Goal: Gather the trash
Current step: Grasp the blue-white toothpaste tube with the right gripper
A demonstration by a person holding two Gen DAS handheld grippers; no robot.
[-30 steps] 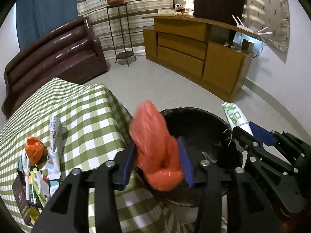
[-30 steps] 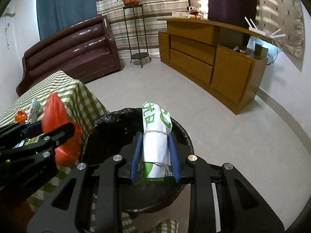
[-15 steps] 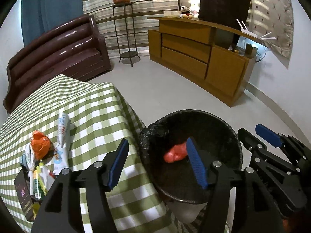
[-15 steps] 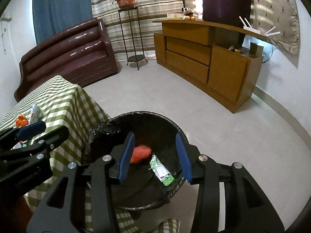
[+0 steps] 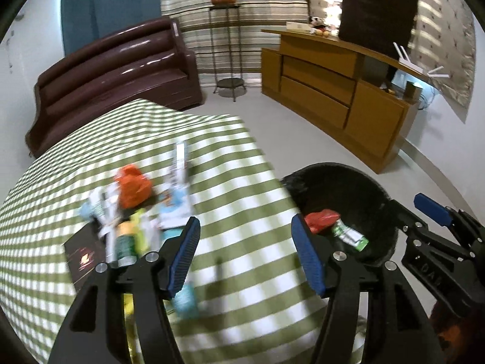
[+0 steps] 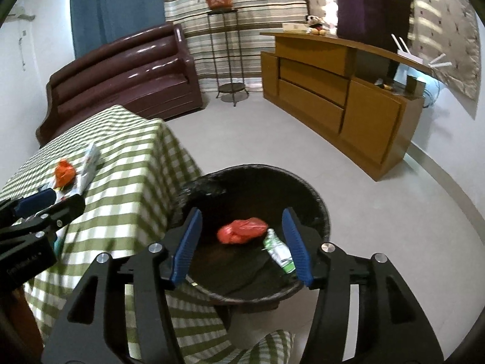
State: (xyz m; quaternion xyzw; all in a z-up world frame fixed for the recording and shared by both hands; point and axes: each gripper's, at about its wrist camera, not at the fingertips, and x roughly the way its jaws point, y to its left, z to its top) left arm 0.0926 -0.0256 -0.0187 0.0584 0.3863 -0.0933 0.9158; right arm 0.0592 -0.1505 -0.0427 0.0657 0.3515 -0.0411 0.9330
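Left wrist view: the left gripper [image 5: 245, 257] hangs over the checked surface [image 5: 242, 182], its jaws spread wide with nothing between them. At about 10 o'clock from the jaws lies the remaining trash pile [image 5: 136, 212]: a crumpled orange bag [image 5: 132, 189], a long pale wrapper [image 5: 177, 179], a small bottle [image 5: 124, 242] and a dark flat box [image 5: 83, 256], all touching or overlapping, though motion blur hides the finer detail. At 3 o'clock the black-lined bin [image 5: 379, 212] stands just beside the surface's edge, holding a red bag [image 5: 321, 220] and a green-and-white wrapper [image 5: 350, 236]. The right gripper [image 5: 433, 233] shows at the far right edge.

By the look of it, the pile is light, soft stuff. The orange bag should crush easily and is best pinched across its bunched middle; the thin wrappers may slip, so taking them across their width seems safer; the bottle is stiffer and may roll.

Right wrist view: the right gripper [image 6: 244, 245] hovers directly above the bin [image 6: 318, 206], jaws wide apart and empty. The red bag [image 6: 242, 230] lies in the bin's centre with the green-and-white wrapper [image 6: 279, 250] just beside it at 4 o'clock. At 9 o'clock the orange bag [image 6: 63, 173] and pale wrapper [image 6: 89, 160] sit on the surface [image 6: 136, 166], with the left gripper [image 6: 39, 209] near them.
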